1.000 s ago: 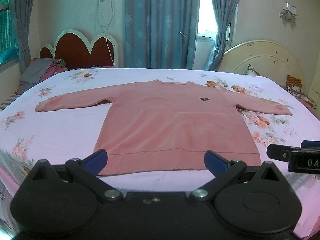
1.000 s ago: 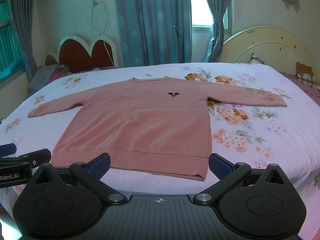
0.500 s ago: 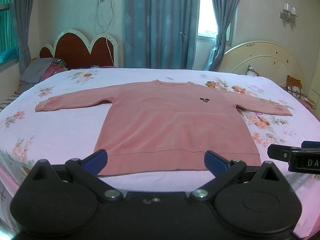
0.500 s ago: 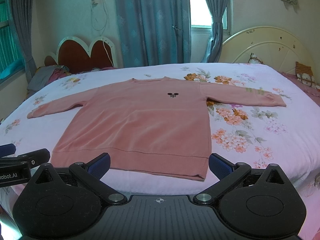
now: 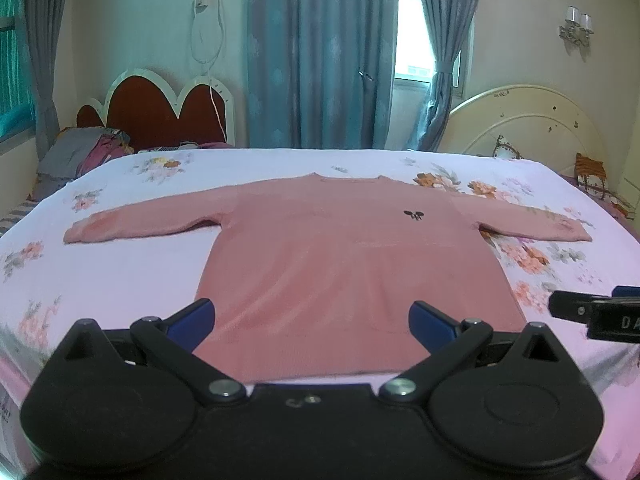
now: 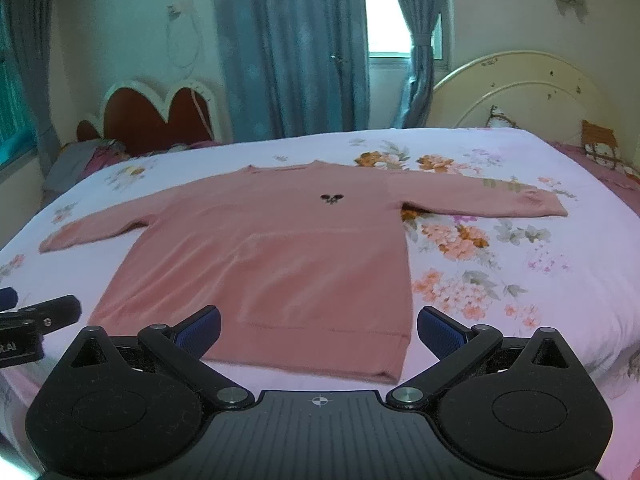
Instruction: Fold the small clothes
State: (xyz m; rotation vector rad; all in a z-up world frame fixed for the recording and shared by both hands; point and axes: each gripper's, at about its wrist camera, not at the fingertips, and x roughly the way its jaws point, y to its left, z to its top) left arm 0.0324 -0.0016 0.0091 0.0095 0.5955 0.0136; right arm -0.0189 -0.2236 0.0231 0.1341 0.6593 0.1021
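Note:
A pink long-sleeved sweater (image 5: 344,264) (image 6: 272,260) lies flat and face up on the floral bed sheet (image 5: 120,280), both sleeves spread out sideways and a small dark emblem on the chest. My left gripper (image 5: 312,322) hovers open just above the sweater's bottom hem, nothing between its blue pads. My right gripper (image 6: 318,330) is open too, over the hem's right half. Each gripper shows at the edge of the other's view, the right one (image 5: 596,312) and the left one (image 6: 32,316).
The bed (image 6: 560,264) has a cream arched headboard (image 5: 528,124) at the right. A second bed with a red scalloped headboard (image 5: 160,112) and piled clothes (image 5: 80,152) stands at the back left. Blue curtains (image 5: 316,52) hang behind. A cushion (image 5: 592,172) rests far right.
Both grippers have edged forward and lower towards the sweater's hem; the right wrist view has tilted slightly. The sweater has not moved.

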